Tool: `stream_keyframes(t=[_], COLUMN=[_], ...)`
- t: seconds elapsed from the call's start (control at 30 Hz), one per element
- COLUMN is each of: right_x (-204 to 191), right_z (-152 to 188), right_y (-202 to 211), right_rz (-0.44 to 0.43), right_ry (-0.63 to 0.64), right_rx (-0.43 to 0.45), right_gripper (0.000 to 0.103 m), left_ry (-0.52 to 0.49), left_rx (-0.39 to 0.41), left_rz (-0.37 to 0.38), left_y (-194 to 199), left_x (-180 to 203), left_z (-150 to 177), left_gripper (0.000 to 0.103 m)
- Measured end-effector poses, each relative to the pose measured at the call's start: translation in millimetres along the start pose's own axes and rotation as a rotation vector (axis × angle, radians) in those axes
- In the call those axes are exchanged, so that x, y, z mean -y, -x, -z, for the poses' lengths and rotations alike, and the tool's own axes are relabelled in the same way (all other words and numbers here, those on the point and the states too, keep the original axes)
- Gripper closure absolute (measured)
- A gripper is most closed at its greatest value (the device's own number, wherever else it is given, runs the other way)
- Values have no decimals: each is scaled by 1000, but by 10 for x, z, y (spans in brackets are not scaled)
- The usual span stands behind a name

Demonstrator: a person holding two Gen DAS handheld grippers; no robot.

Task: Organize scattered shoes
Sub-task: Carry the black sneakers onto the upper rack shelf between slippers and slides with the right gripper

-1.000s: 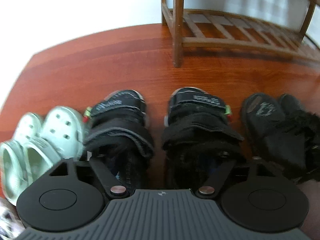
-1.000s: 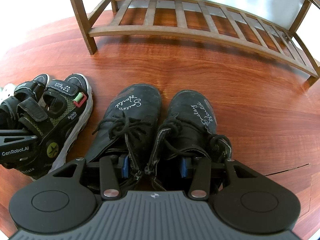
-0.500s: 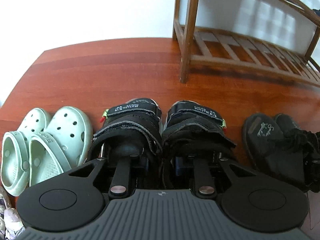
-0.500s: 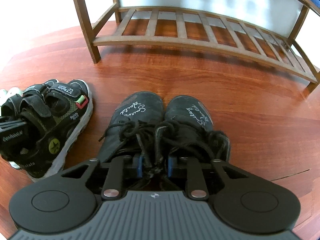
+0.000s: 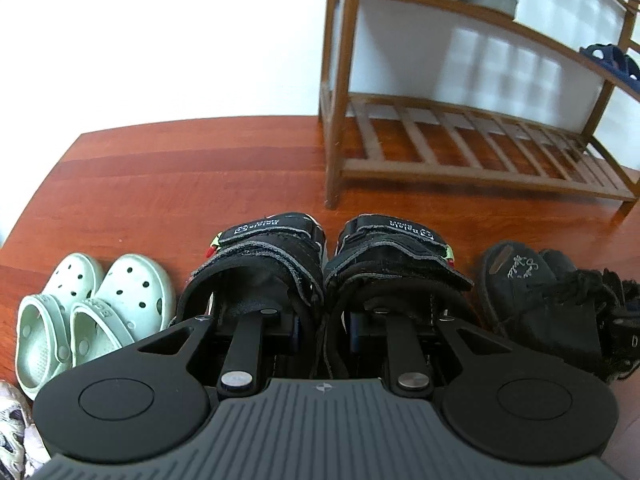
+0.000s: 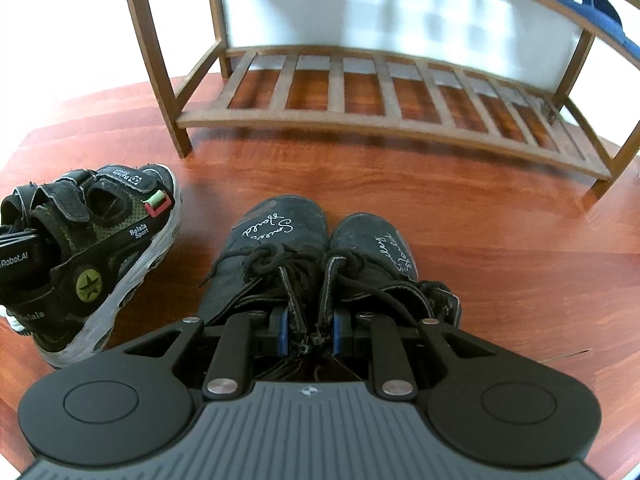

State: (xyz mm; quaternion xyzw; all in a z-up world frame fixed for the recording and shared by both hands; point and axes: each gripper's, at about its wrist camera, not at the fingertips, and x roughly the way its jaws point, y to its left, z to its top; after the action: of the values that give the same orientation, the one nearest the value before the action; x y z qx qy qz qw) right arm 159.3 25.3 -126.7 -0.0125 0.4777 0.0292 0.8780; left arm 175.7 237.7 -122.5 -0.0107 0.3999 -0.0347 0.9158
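1. Grip first: the left gripper (image 5: 323,326) has 1 finger inside each of the 2 black sandals (image 5: 324,268), squeezing their inner walls together as a pair. The right gripper (image 6: 308,330) does the same with the 2 black lace-up boots (image 6: 320,248), its blue pads pinching the 2 inner collars.
2. Both pairs sit toes forward on the red-brown floor (image 6: 480,248), short of the wooden shoe rack (image 6: 360,120), whose bottom slatted shelf looks free in both views.
3. My judgement: lift each pair straight up and level so neither shoe slips off its finger, then carry it over the front rail and set the soles flat across the slats.
4. Keep the squeeze steady; the boot collars are soft and the loose laces could snag on a slat edge.
5. Sandals: wide hook-and-loop straps with frayed edges, mesh sides, chunky pale rubber soles.
6. Boots: scuffed matte uppers, rounded toes, white script on top.
7. Mint clogs (image 5: 92,312) with round holes stand just left of the sandals, smooth moulded foam.
8. Rack: thin brown slats, curved rails, upright posts.
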Motion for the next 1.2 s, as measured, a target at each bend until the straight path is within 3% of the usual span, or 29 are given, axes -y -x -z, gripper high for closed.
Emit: stream_keyframes(t=[0.37,0.83,1.2], right_x=[669,1521,1605], right_z=[-511,-1706,-2553], right_y=[511,1198,930], right_rz=[-16,11,8], right_ry=[3,14,54], right_rx=[48,177,193], right_gripper=[81,81,81], left_ry=[-28,-36,-29], left_rx=[41,77,73], left_rz=[16,48,33], left_y=[416,591,604], left_x=[314,690,785], left_z=[-117,-53,-28], left_gripper=[80,80,80])
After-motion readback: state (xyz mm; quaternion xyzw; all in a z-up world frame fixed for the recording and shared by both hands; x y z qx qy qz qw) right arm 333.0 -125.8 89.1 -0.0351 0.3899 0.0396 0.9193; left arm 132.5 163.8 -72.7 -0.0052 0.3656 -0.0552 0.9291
